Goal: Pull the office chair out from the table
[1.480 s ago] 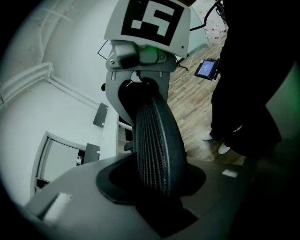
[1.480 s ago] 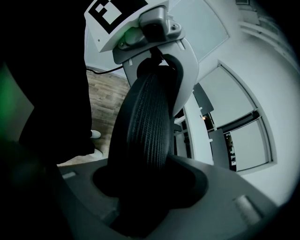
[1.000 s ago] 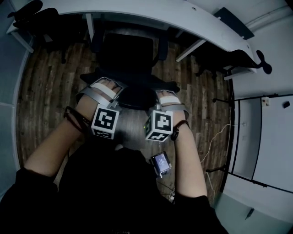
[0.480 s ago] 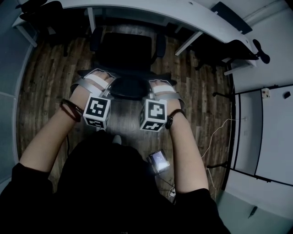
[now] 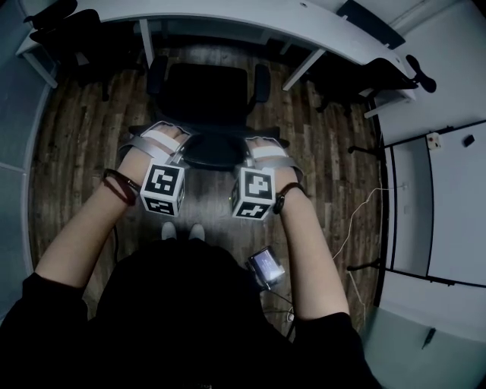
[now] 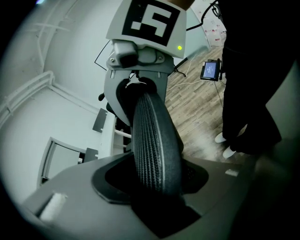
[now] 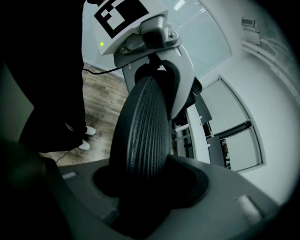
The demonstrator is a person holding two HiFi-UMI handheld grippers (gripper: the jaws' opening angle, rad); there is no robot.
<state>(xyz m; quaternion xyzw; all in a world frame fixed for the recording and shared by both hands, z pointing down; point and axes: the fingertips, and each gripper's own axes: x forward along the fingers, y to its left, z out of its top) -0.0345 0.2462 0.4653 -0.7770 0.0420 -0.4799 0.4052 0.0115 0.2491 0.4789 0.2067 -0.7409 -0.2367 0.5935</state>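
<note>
Pulling was judged to be the step in hand. Left of the office chair's point(image 5: 206, 95) midline, the left hand-held gripper point(image 5: 176, 141) was set over the top edge of the backrest point(image 6: 154, 140). Its jaws were opening, with that mesh edge between them and seemingly touched by the pads. Right of the midline, the right hand-held gripper point(image 5: 254, 149) was clamped on the same edge. The chair was seen on the wooden floor point(image 5: 76, 129), its seat just clear of the bench point(image 5: 228, 14) beyond it. The pull was judged largely done. If more clearance were wanted, a firmer left grip would be called for; otherwise both pairs of jaws would need to be spread and lifted off the backrest.
</note>
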